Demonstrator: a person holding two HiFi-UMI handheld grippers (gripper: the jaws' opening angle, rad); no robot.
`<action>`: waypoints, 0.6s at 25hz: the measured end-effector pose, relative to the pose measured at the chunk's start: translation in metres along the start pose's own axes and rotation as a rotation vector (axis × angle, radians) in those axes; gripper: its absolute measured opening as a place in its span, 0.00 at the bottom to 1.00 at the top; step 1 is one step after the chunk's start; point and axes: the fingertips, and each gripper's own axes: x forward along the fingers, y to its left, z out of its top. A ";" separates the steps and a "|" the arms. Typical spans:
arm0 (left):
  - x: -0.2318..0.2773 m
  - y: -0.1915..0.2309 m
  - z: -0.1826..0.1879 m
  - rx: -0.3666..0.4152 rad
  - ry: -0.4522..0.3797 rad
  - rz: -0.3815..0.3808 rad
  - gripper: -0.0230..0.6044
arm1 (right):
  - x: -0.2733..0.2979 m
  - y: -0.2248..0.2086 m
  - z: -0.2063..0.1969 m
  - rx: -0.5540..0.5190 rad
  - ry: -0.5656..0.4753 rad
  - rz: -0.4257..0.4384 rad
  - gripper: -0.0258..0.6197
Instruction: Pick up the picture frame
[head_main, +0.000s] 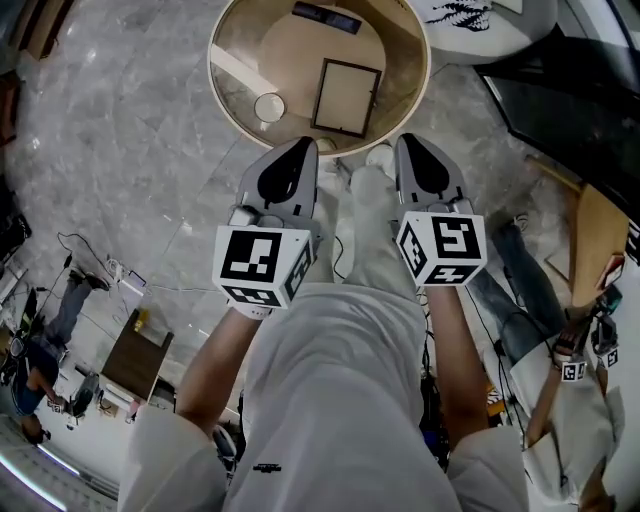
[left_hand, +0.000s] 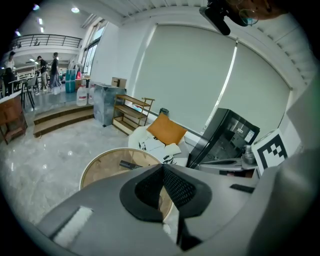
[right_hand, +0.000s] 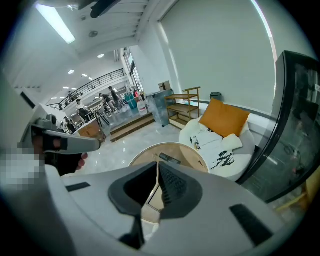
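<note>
The picture frame (head_main: 345, 97), dark-edged with a pale middle, lies flat on the round wooden table (head_main: 222, 95) at the top of the head view. Both grippers hang in the air in front of the table's near rim, apart from the frame and holding nothing. My left gripper (head_main: 299, 144) (left_hand: 162, 168) points at the near rim with its jaws closed together. My right gripper (head_main: 409, 140) (right_hand: 157, 165) sits beside it, jaws also together. The gripper views show only part of the table (left_hand: 100, 165) (right_hand: 187, 150); the jaws hide the frame there.
A small white round dish (head_main: 268, 106) and a dark remote (head_main: 327, 17) also lie on the table. Behind it stand a white armchair (right_hand: 215, 142) with an orange cushion (left_hand: 167, 131) and a dark screen (head_main: 565, 95). Another person (head_main: 570, 400) stands at the right.
</note>
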 end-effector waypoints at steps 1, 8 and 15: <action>0.010 0.002 -0.003 -0.002 0.009 0.001 0.04 | 0.008 -0.006 -0.003 0.008 0.008 -0.001 0.05; 0.040 0.018 -0.050 0.003 0.063 0.019 0.04 | 0.046 -0.020 -0.048 0.059 0.055 -0.007 0.05; 0.070 0.027 -0.091 -0.014 0.094 0.022 0.04 | 0.080 -0.030 -0.085 0.073 0.086 -0.005 0.05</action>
